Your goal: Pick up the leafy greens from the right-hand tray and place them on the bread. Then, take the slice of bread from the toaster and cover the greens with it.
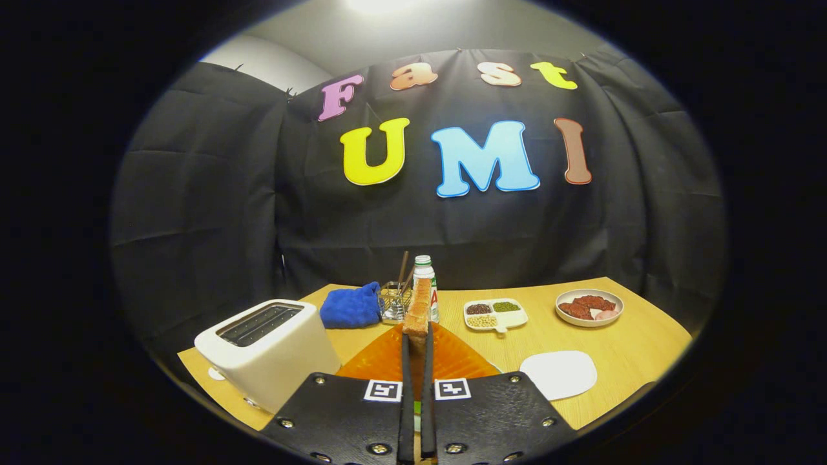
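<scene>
Your tool (417, 336) pinches the slice of bread (418, 309) edge-on between both fingers, held above the orange tray (452, 361). The toaster (268, 349) stands on the desk (620, 349) beside the fingers.

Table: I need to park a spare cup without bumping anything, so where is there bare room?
With the gripper shut on the bread slice, bare wood lies between the white plate and the meat bowl, and beyond that bowl toward the table edge. It is crowded behind the orange tray: blue cloth, wire holder, bottle, divided dish. The toaster fills its corner.
</scene>
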`<state>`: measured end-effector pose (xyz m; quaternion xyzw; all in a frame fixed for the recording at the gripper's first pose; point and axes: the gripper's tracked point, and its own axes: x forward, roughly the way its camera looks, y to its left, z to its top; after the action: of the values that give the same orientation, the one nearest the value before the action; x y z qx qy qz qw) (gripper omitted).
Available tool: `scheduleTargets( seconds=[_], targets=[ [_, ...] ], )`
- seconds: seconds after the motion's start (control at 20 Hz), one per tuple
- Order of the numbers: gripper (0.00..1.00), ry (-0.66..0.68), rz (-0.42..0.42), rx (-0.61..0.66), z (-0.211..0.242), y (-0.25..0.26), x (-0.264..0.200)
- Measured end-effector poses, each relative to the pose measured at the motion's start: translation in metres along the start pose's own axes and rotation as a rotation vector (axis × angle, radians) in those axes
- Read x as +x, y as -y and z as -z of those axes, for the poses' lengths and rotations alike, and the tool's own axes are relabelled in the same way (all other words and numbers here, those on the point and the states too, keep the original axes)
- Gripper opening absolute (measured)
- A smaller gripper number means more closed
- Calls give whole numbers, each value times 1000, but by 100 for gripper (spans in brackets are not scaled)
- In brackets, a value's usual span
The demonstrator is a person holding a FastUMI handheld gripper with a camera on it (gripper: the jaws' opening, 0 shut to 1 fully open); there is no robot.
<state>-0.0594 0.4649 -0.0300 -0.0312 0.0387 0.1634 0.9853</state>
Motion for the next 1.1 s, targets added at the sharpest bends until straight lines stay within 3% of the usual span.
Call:
scheduleTargets(
  seconds=[0.25, 0.85, 1.1],
  targets=[
    [4, -56, 47, 21, 28, 16, 7],
    [4, -79, -68, 97, 60, -19, 27],
    [4, -109, -78, 199, 82, -7, 35]
  ],
)
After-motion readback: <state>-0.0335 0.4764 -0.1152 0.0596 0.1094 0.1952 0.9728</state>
